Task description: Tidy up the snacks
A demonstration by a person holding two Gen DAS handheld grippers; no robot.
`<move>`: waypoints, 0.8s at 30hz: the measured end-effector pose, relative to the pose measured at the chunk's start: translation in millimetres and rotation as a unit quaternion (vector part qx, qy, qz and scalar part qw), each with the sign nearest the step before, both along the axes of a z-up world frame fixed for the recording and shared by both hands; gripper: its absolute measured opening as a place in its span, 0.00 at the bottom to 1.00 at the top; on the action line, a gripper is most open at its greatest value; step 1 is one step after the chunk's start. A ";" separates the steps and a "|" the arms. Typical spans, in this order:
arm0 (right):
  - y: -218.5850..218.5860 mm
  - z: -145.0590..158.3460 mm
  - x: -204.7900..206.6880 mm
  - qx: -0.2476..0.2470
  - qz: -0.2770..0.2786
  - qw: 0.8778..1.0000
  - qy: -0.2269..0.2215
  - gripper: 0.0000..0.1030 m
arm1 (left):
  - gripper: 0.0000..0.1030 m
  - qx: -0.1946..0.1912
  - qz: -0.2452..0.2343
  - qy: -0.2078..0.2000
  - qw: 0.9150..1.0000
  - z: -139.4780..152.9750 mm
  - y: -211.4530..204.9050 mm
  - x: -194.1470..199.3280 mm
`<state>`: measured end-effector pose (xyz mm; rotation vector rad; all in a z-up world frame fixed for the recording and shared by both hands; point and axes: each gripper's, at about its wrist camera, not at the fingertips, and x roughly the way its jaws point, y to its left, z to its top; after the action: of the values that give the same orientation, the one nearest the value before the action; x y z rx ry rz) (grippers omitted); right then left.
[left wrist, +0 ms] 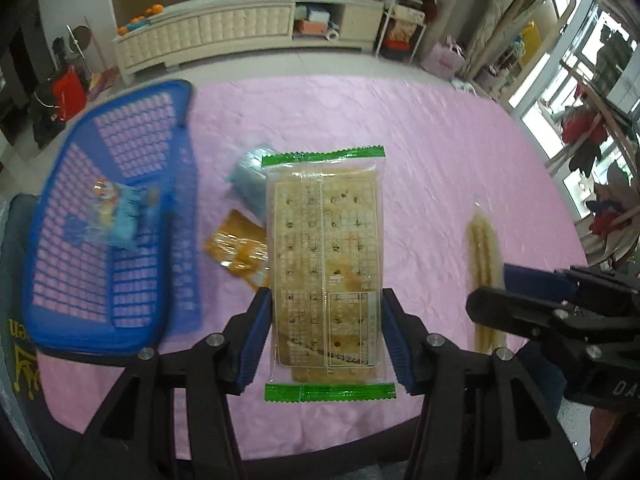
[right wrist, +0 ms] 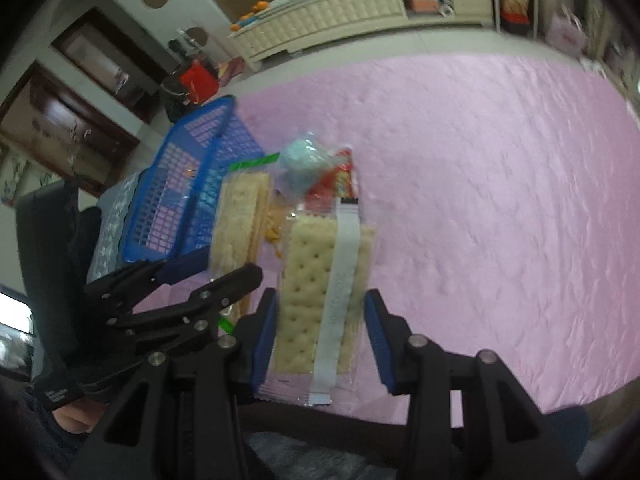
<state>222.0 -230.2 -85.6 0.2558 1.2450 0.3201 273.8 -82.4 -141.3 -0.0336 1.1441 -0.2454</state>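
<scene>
A cracker pack with green sealed ends point(left wrist: 325, 272) is clamped crosswise between the blue pads point(left wrist: 256, 340) of the left gripper point(left wrist: 326, 312). The pack is held above the pink tablecloth point(left wrist: 420, 152), with its length running away from the camera. In the right wrist view, this same pack is seen edge-on, at the left of the second pack.

A second cracker pack with a white strip along it point(right wrist: 320, 280) is positioned between the pads of the right gripper point(right wrist: 322, 316). The left pad point(right wrist: 266, 340) is pressed against the wrapper edge; contact at the right pad is less clear, but the pack is carried clear of the cloth. In the left wrist view, this pack is seen edge-on at the right point(left wrist: 485, 276), gripped by the black jaws.

Under and behind the held packs, three loose snacks are left on the cloth: a pale blue packet point(left wrist: 250, 180), an orange packet point(left wrist: 236, 244) and a red packet point(right wrist: 340, 178). The blue and orange packets lie just beside each other.

A blue plastic basket point(left wrist: 52, 248) is located at the left edge of the table, near the loose snacks. One light blue wrapped snack point(left wrist: 120, 216) is contained in it.

Beyond the table, a cream low cabinet point(left wrist: 240, 28) is set against the far wall.
</scene>
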 end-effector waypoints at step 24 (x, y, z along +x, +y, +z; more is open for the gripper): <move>166.4 43.8 70.5 0.059 0.121 0.990 -0.047 0.47 | 0.49 0.033 0.089 -0.048 0.994 83.2 161.2 12.3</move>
<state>292.5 -63.8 -41.8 0.1871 1.1661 0.6102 286.1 78.8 -58.1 -0.0636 1.0469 -0.0507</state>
